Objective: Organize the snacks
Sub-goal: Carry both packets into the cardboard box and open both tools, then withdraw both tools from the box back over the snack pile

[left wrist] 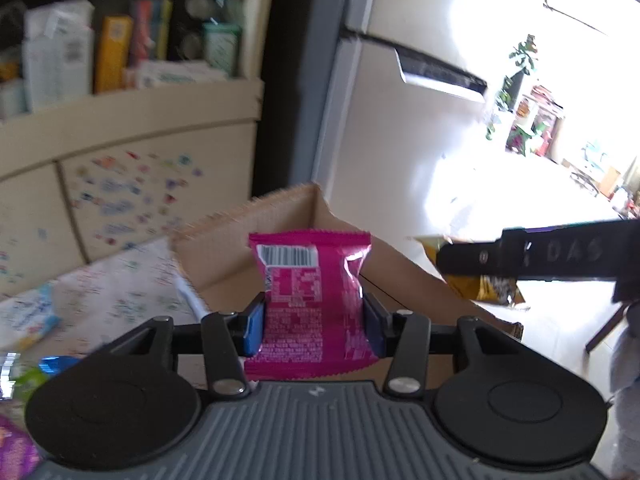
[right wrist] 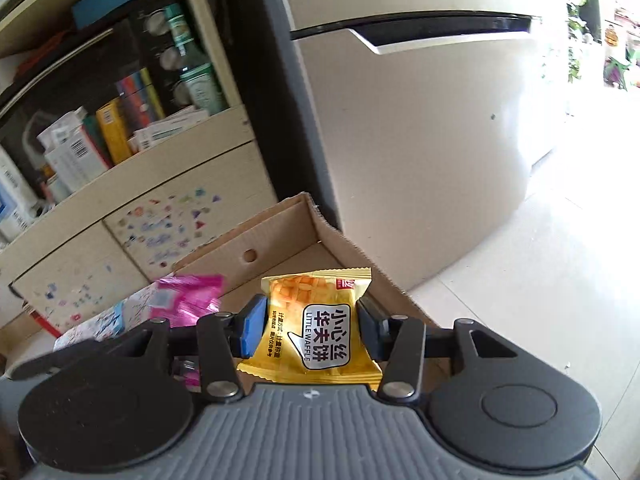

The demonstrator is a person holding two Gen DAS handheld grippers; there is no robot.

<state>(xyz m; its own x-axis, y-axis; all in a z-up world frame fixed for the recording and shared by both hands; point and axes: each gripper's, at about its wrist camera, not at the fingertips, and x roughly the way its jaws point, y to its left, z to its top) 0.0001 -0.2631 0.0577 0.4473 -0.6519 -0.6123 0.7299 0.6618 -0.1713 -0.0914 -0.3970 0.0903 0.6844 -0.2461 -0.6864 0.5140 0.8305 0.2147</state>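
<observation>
My left gripper [left wrist: 314,322] is shut on a pink snack packet [left wrist: 308,280], held upright over the open cardboard box [left wrist: 240,256]. My right gripper [right wrist: 310,330] is shut on a yellow waffle packet [right wrist: 316,320], also above the cardboard box [right wrist: 280,248]. In the left wrist view the right gripper's finger [left wrist: 520,258] and the yellow packet [left wrist: 476,284] show at the right of the box. In the right wrist view the pink packet [right wrist: 192,300] shows at the left, beside the box's corner.
A beige shelf unit [right wrist: 132,184] with books and boxes stands behind the box, a fridge [right wrist: 420,140] to its right. A patterned cloth [left wrist: 120,292] with loose wrapped snacks [left wrist: 28,320] lies left of the box. Pale floor [right wrist: 540,280] is at the right.
</observation>
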